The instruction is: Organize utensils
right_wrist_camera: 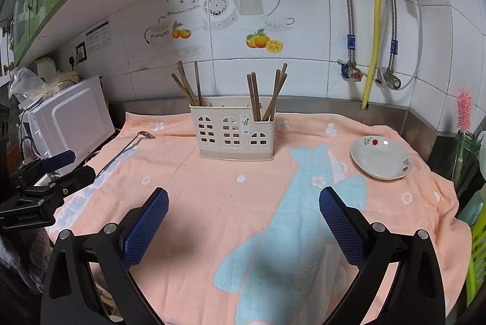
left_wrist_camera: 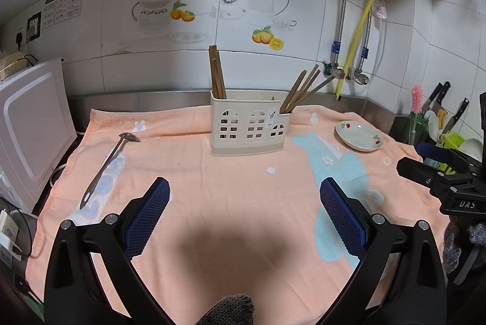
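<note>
A cream utensil holder point(left_wrist_camera: 248, 124) point(right_wrist_camera: 233, 130) stands at the back middle of an orange towel point(left_wrist_camera: 231, 203) point(right_wrist_camera: 212, 203). Wooden chopsticks point(left_wrist_camera: 217, 75) point(right_wrist_camera: 188, 84) stand in its left end, and more chopsticks point(left_wrist_camera: 303, 88) point(right_wrist_camera: 267, 94) in its right end. A metal spoon point(left_wrist_camera: 106, 164) point(right_wrist_camera: 133, 142) lies flat on the towel at the left. My left gripper point(left_wrist_camera: 244, 188) is open and empty, hovering over the towel in front of the holder. My right gripper point(right_wrist_camera: 244, 197) is open and empty, also in front of the holder.
A small white saucer point(left_wrist_camera: 358, 136) point(right_wrist_camera: 381, 157) sits on the towel at the right. A white microwave point(left_wrist_camera: 30, 127) point(right_wrist_camera: 73, 118) stands at the left. Knives and a dish rack point(left_wrist_camera: 449, 124) are at the far right. Pipes point(right_wrist_camera: 373, 21) run down the tiled wall.
</note>
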The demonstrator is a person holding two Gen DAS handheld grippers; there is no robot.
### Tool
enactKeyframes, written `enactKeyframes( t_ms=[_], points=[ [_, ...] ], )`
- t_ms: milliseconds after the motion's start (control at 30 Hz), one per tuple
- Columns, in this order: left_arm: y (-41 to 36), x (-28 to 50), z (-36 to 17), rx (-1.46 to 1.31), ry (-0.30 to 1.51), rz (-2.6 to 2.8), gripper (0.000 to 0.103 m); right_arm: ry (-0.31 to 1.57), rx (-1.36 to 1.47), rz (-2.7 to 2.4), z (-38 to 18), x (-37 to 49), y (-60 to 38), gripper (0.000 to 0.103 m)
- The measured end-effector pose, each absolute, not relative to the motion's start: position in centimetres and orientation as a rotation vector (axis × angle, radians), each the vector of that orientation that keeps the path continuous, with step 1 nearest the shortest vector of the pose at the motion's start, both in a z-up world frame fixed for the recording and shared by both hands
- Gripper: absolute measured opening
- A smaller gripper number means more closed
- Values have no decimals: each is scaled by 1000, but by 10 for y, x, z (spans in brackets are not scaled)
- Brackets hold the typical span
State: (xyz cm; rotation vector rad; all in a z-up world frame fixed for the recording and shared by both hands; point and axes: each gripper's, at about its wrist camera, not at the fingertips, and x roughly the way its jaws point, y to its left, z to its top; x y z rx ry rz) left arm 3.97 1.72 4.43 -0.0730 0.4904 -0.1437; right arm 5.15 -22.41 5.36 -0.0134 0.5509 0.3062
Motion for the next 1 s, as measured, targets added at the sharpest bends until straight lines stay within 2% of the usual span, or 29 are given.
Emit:
enactKeyframes(
  t_ms=[1000],
  points=[
    [16,42,39,-75,498,-151,98,552,-15,314,54,54,-222,96]
  ],
)
